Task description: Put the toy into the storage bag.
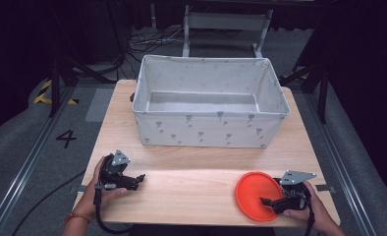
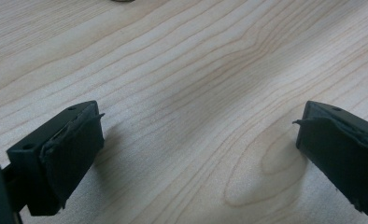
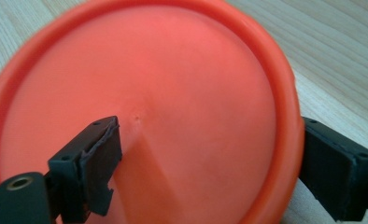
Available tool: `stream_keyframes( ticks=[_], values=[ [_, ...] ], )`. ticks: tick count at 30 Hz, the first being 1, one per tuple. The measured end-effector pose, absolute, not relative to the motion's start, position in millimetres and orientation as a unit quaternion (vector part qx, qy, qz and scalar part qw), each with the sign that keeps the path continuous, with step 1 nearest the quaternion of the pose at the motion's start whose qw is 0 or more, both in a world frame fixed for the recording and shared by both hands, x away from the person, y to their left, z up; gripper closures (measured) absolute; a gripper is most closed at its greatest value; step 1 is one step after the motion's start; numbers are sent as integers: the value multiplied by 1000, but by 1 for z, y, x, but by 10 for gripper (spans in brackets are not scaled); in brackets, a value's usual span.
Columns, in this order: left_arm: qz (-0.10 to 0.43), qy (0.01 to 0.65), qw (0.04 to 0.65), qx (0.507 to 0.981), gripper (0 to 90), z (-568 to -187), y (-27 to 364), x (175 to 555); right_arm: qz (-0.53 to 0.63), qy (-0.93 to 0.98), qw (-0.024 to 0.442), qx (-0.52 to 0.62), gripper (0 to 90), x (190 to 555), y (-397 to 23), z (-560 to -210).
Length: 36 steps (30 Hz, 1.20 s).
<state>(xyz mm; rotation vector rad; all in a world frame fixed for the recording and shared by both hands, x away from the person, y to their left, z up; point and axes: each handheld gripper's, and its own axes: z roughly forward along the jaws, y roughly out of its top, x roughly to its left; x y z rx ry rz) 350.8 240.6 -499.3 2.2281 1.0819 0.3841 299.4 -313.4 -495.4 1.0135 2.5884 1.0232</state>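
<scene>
At about eight o'clock on the surface (image 1: 201, 191), the left gripper (image 1: 141, 178) rests low in the person's left hand (image 1: 100, 189), pointing toward three o'clock. Its fingers (image 2: 72, 154) are spread wide with only bare wood grain between them, so they are released and grasping nothing.

Across the far half, from ten o'clock to two o'clock, stands the grey fabric bin (image 1: 208, 130), open-topped and empty as far as its floor shows.

At about five o'clock lies the orange disc (image 1: 253, 194), flat near the front edge. The right gripper (image 1: 265, 201) sits at the disc's right rim, reaching in from three o'clock toward nine o'clock. In the right gripper view the fingers (image 3: 95, 161) straddle that rim: one over the disc's top face near its centre dimple, the other outside the edge. They are parted and not yet pinched, with the rim between them.

The disc is round, so it has no long axis to line up; what matters is that its edge already lies inside the right fingers, while the left gripper is well apart from it. The right hand is clearly the nearer one, and my judgement is that closing on the rim is the step in hand, with the bin toward twelve o'clock as the likely destination.
</scene>
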Motion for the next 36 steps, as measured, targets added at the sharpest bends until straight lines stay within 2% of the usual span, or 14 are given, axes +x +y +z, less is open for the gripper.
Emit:
stream_keyframes(
  ticks=[3,5,6,8,9,12,14,20,25,36],
  values=[
    [146,410,312,844,11,-499,241,351,338,873,88,341,153,299,-312,-494],
    [146,410,312,844,12,-499,241,351,337,871,89,346,219,300,-313,-493],
    [146,410,312,844,11,-499,241,351,337,871,89,346,219,300,-313,-493],
    [146,410,312,844,11,-499,241,351,349,857,87,369,418,303,-321,-491],
    [144,409,313,845,11,-499,241,351,355,852,81,375,458,305,-324,-491],
    [145,410,312,844,11,-499,241,351,364,845,70,387,530,306,-329,-490],
    [144,410,313,845,11,-499,241,351,378,839,67,386,631,306,-333,-485],
    [145,411,312,844,11,-499,240,351,414,828,55,375,748,304,-341,-473],
    [145,412,313,844,11,-499,240,351,437,826,73,347,799,297,-335,-451],
    [145,418,312,840,5,-500,240,350,408,865,115,268,820,295,-306,-407]
  ],
)
